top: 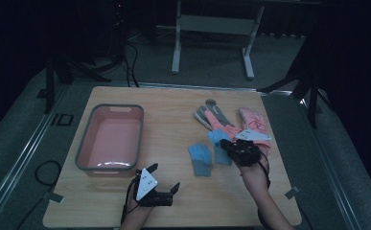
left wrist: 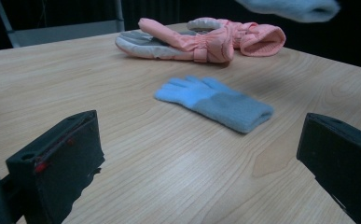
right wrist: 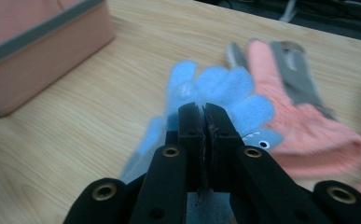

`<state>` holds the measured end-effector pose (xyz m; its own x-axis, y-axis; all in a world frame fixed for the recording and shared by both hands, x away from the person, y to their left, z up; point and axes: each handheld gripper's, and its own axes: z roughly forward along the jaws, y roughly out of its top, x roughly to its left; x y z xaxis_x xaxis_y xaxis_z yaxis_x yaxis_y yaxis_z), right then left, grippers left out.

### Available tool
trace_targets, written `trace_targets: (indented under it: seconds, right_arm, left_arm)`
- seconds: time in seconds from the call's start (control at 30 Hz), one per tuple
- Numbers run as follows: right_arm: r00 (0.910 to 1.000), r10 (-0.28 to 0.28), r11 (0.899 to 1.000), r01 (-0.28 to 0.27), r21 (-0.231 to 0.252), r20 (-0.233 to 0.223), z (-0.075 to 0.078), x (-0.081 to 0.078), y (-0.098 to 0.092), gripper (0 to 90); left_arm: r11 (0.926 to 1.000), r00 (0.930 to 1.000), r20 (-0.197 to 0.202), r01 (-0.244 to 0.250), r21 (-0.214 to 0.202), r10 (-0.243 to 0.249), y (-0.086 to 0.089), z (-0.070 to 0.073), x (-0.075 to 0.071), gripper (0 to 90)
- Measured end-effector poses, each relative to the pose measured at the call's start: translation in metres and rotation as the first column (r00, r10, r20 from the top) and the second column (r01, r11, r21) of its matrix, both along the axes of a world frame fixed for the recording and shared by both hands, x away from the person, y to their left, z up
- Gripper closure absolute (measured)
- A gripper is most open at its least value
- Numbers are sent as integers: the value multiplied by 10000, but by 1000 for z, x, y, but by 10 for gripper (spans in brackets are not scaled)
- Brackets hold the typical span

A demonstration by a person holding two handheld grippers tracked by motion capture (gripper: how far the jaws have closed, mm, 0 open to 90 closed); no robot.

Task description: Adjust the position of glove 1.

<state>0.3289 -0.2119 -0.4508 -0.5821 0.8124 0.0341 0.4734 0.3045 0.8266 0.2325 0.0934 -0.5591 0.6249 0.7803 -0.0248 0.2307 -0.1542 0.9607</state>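
blue glove (right wrist: 225,93) cuff hidden inside the clamped right gripper (right wrist: 203,114).

A pink tub with a grey rim (top: 86,140) stands at the left centre of the high view on the light wooden table (top: 168,103), and its side wall fills the upper left corner of the right gripper view. Right of centre in the high view lie two pink gloves with grey palms (top: 221,120), side by side and touching, seen again at the top centre of the left gripper view. Beyond the table's far edge, at the top centre, a white metal frame (top: 212,28) stands on the dark floor, with black cables (top: 125,57) trailing at the upper left.
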Motion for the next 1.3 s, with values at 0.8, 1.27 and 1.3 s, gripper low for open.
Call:
trace_targets:
  seconds: [0.8,1.27,1.3]
  right_arm:
    - [9915,271,9986,-328,-426,-1275,-59,15,53,863]
    - [9824,358,9983,-437,-394,-1833,-81,19,55,858]
    - [9821,298,9983,-386,-440,-1860,-82,19,55,858]
  left_arm:
    - [10000,10000,-54,20,-47,-20,0,0,1,2]
    - [10000,9999,-88,65,-29,-65,0,0,1,2]
    - [10000,9999,-88,67,-25,-67,0,0,1,2]
